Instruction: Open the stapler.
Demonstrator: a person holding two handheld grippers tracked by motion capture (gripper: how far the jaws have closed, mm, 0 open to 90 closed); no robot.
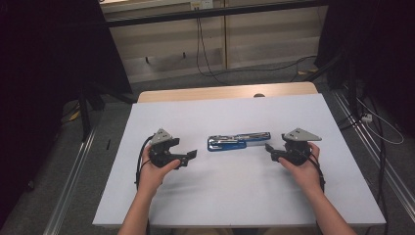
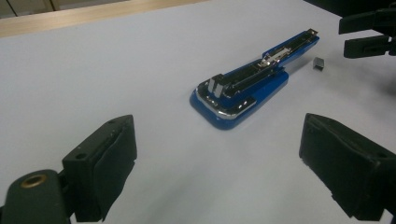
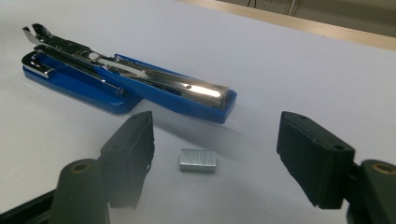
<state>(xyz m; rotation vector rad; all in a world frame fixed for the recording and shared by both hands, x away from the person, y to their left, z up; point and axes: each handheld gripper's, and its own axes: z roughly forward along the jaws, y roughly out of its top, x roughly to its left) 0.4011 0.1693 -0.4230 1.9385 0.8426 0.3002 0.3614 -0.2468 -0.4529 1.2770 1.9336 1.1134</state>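
Between tools (both agape), stapler

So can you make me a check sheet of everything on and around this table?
Surface: white table top, wooden edge at the far side.
Job's things: blue stapler lying opened out flat at the middle; small block of staples on the table beside it, apart from it.
Clutter: nothing seen.
Grippers: left tool open, left of the stapler, holding nothing; right tool open, the staples in front of it between its jaws, untouched.
Cables: a black cable trails from each tool; more cables on the floor beyond the table.
Surroundings: grey carpet, pale cabinets at the back, dark curtains and metal rails at both sides.
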